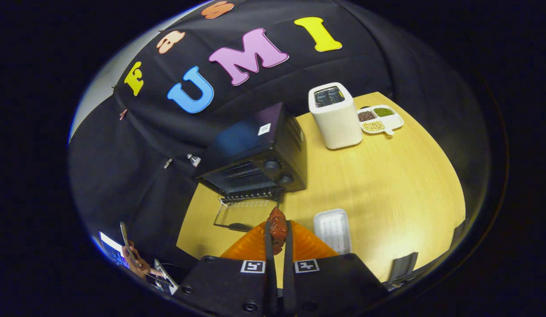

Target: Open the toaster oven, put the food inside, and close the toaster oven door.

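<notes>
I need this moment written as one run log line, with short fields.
gripper: shut on food | toaster oven: door open, beyond fingers | white tray: empty, beside fingers | phase: carrying food to oven

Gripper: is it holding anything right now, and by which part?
Yes. The gripper is shut on the food, a reddish-brown piece, both fingers pressing its lower sides; its top sticks out above the tips.

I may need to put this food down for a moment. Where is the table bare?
The fingers are shut on the meat piece. Bare tabletop spans between the white toaster, the white tray and the toaster oven. It is crowded just ahead, at the open oven door.
</notes>
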A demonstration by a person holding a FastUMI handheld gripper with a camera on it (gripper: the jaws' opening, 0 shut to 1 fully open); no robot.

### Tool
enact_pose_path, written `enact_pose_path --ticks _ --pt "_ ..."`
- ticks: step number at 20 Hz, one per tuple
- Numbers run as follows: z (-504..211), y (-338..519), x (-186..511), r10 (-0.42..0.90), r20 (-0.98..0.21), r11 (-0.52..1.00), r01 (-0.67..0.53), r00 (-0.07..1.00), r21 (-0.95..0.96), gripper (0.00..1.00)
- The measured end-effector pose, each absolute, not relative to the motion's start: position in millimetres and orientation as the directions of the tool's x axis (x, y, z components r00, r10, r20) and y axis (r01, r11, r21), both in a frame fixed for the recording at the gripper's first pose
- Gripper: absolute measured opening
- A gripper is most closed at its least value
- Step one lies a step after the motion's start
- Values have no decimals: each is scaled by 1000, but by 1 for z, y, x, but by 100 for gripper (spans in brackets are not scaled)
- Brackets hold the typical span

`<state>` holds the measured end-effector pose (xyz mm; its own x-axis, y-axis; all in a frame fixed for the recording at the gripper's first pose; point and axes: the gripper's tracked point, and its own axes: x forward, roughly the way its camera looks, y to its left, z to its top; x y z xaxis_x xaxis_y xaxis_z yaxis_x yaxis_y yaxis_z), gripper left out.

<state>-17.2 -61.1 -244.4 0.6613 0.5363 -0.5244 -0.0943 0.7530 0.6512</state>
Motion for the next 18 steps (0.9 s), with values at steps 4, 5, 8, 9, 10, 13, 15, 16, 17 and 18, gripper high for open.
enact_pose_path --ticks 4,5,8,9,10,13,15,16,17,18 --pt "-226 16 -17 564 -482 718 -110 670 687 9" --pt "-225 35 -13 572 -471 702 -103 671 705 9" --pt "-226 79 -1 593 -444 662 -94 672 743 9" --pt "-230 89 5 591 -446 669 -99 672 737 9" --pt "-234 97 9 587 -451 676 -100 673 730 9" --pt "-244 111 27 579 -435 665 -91 690 741 9" --pt "-250 115 38 569 -428 662 -83 702 745 9" --pt "-255 114 44 562 -426 664 -79 709 744 9" --pt "-260 114 51 554 -424 664 -73 716 744 9" --pt "-265 114 56 549 -418 657 -65 723 751 9"
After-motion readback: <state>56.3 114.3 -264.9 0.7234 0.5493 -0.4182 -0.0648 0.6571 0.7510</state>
